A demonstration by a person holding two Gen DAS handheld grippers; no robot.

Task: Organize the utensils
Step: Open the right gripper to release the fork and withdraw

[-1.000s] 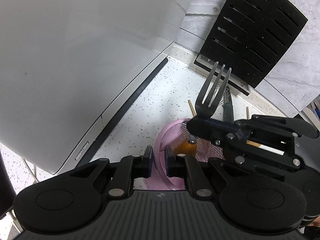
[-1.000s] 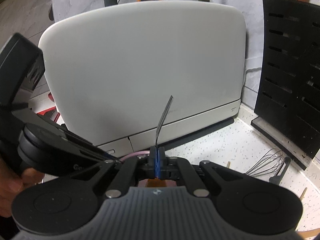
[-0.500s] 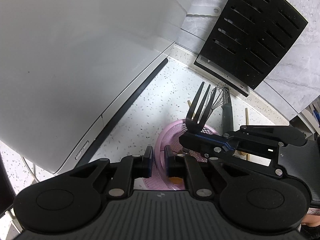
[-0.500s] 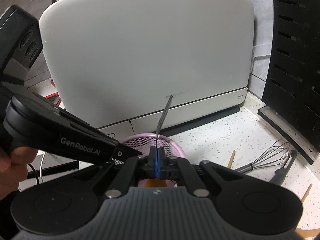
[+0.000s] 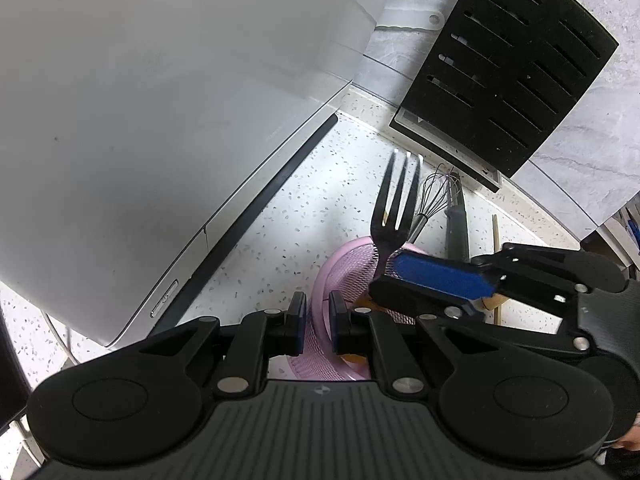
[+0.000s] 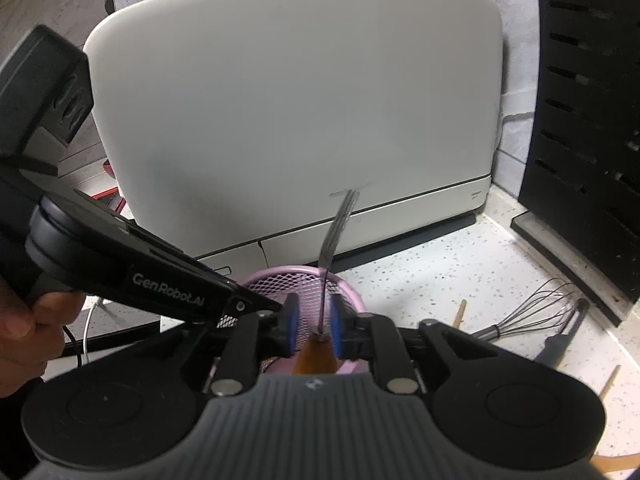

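The left claw (image 5: 318, 322) pinches the near rim of the pink mesh cup (image 6: 280, 284) on the speckled counter (image 5: 312, 200), while the right claw (image 6: 313, 326) is opening with the wooden-handled fork (image 6: 334, 240) standing between its pads, prongs up, over the cup, near a whisk (image 6: 532, 306).

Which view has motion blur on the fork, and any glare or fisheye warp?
Right wrist view: the fork tines are smeared while the right gripper opens; the whisk stays sharp. Left wrist view: fork crisp, white appliance edge bowed by fisheye, soft sheen, dark corner vignetting.
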